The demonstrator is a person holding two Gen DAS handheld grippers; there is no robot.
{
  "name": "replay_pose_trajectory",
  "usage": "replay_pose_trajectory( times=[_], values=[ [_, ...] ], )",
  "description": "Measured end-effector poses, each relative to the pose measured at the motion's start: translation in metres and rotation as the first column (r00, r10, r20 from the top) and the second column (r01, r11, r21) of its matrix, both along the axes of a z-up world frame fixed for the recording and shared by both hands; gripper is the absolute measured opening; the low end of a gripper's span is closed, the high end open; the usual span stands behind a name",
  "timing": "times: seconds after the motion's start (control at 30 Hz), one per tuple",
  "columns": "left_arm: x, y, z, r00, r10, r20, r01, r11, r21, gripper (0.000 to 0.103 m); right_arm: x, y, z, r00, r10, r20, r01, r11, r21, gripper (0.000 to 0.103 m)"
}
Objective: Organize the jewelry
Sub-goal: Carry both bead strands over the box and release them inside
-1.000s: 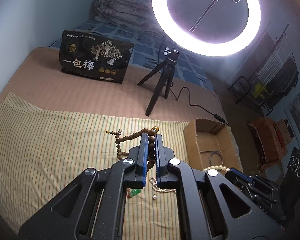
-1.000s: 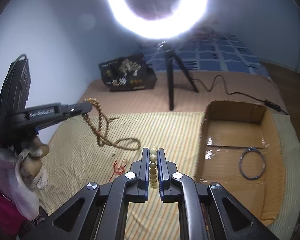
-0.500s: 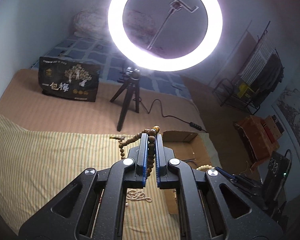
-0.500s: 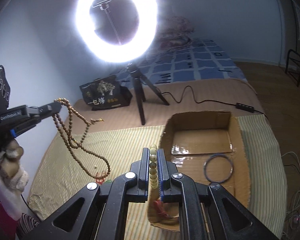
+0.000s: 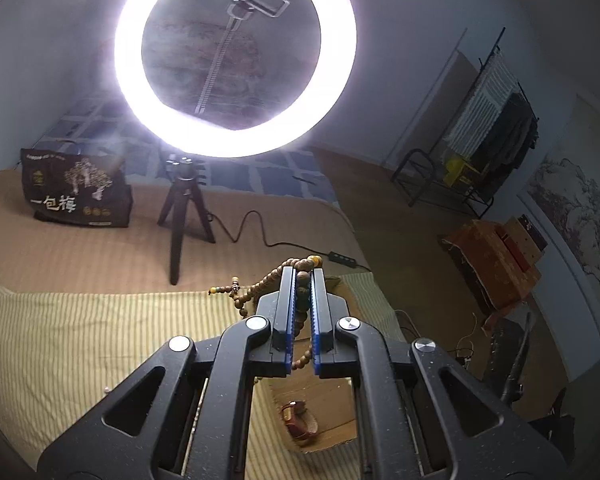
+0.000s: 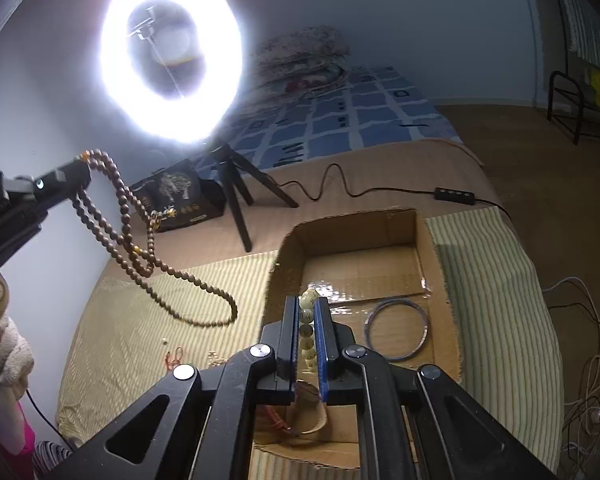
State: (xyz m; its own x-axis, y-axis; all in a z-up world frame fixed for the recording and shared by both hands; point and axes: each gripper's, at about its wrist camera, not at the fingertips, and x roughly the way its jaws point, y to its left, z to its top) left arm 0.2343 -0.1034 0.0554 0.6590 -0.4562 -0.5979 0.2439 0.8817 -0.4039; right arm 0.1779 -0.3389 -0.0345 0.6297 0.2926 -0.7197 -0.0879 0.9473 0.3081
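My left gripper (image 5: 303,276) is shut on a long brown wooden bead necklace (image 5: 260,286) and holds it in the air. In the right wrist view the necklace (image 6: 140,240) hangs from the left gripper (image 6: 70,176) over the striped cloth, left of the cardboard box (image 6: 428,248). My right gripper (image 6: 307,304) is shut on a cream bead bracelet (image 6: 308,300) above the box. A thin dark bangle (image 6: 396,330) lies on the box floor. A reddish-brown bracelet (image 5: 300,422) lies in the box below the left gripper.
A lit ring light (image 5: 236,56) on a small tripod (image 5: 184,216) stands behind the cloth, its cable (image 6: 340,188) running right. A black snack bag (image 5: 78,192) sits at the back left. Small red cord and pearl pieces (image 6: 176,356) lie on the striped cloth (image 6: 140,332).
Both grippers have moved right toward the box. The left gripper has lifted the brown necklace clear of the cloth. The right gripper now sits over the box interior.
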Motion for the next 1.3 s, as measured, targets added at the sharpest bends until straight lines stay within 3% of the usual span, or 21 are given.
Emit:
replay_pose_trajectory(
  times=[0.23, 0.5, 1.3],
  values=[
    [0.009, -0.033, -0.002, 0.999, -0.039, 0.002, 0.039, 0.999, 0.006, 0.004, 0.008, -0.019, -0.008, 0.999, -0.045, -0.027, 0.045, 0.999, 0.009, 0.005],
    [0.026, -0.062, -0.023, 0.997, -0.074, -0.039, 0.075, 0.997, 0.026, 0.004, 0.016, -0.029, -0.021, 0.995, -0.077, -0.069, 0.077, 0.997, 0.004, 0.005],
    [0.054, -0.086, -0.122, 0.972, -0.078, -0.223, 0.103, 0.989, 0.102, 0.004, 0.038, -0.039, -0.065, 0.971, -0.118, -0.207, 0.111, 0.993, -0.044, 0.005]
  ],
)
